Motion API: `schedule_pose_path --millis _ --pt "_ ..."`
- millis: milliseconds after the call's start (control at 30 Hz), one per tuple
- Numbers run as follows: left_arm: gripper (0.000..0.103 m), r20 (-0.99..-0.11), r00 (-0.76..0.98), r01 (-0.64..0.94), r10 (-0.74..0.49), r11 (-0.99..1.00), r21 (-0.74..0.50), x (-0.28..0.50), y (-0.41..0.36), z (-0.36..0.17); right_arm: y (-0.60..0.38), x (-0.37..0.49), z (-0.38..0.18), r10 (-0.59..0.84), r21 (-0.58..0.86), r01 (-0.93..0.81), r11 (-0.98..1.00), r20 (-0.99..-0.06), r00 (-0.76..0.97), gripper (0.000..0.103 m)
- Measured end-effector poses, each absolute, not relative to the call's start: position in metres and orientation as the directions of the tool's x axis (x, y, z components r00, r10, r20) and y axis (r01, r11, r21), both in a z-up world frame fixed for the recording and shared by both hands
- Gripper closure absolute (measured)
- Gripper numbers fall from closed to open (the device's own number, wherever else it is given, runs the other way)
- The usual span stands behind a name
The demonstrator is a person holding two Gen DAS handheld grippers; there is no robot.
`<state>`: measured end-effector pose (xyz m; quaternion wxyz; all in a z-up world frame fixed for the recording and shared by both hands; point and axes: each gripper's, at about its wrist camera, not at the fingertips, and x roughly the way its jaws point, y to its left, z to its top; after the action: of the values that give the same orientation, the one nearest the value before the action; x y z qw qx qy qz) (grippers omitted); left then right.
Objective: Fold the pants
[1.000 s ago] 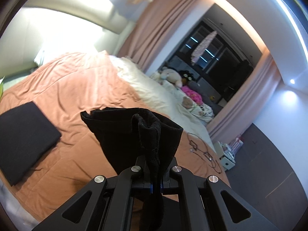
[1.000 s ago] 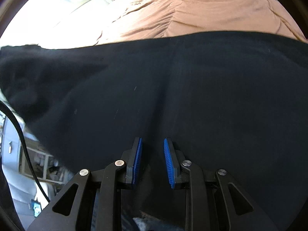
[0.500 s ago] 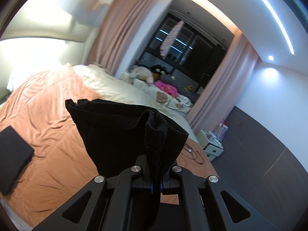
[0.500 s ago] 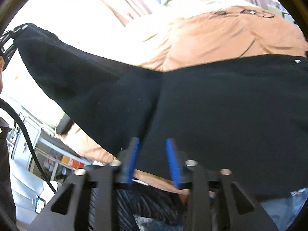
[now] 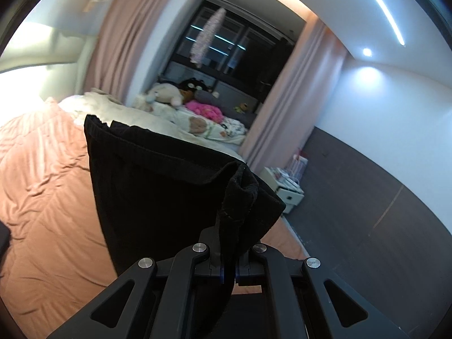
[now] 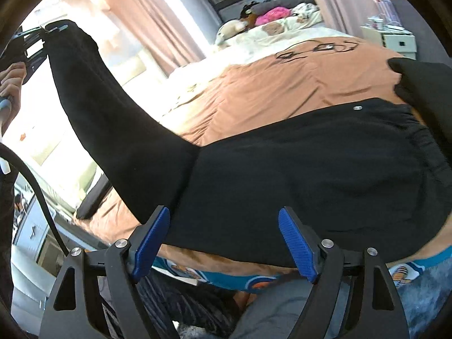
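Closest to me in the left wrist view, my left gripper (image 5: 229,265) is pressed together on a bunched fold of the black pants (image 5: 169,186), the cloth pinched between the pads and rising just ahead of the fingers as a dark sheet with a hem along its top edge. To the left of that sheet and below it lies the orange-brown duvet (image 5: 42,197), rumpled in soft creases. Farther ahead I see a cream blanket (image 5: 135,118), then a heap of plush toys (image 5: 169,94) and a pink cushion (image 5: 204,110) at the far end of the bed, pale pink curtains (image 5: 127,28) on either side of a dark window, and to the right a small white bedside cabinet (image 5: 285,189) against the grey wall panel. In the right wrist view, my right gripper (image 6: 226,243) has just been opening and its blue pads (image 6: 151,240) stand spread wide with nothing clamped; the pants (image 6: 282,175) lie just beyond the tips, flat across the duvet (image 6: 282,84), with the waistband off to the right. From there one leg stretches up and to the far left, where the other gripper (image 6: 36,39) holds its end in a hand (image 6: 11,82). A black cable (image 6: 319,48) lies coiled on the duvet farther ahead.
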<state>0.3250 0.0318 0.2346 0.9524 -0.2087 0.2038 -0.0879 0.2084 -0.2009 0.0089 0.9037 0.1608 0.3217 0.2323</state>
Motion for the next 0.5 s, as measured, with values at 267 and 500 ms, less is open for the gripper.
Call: schedule_pose_path --millis 267,500 --pt "0.099 -0.388 0.854 0.181 -0.347 0.896 -0.405 0.364 -0.050 0.224 -0.241 0.193 -0.006 0.465 0.489 -0.208 0.847 -0.493 0.735 0.024" --pt "0.099 -0.445 0.764 0.268 -0.467 0.858 -0.439 0.405 -0.125 0.187 -0.273 0.180 -0.007 0.418 0.523 -0.118 0.844 -0.503 0.757 0.024"
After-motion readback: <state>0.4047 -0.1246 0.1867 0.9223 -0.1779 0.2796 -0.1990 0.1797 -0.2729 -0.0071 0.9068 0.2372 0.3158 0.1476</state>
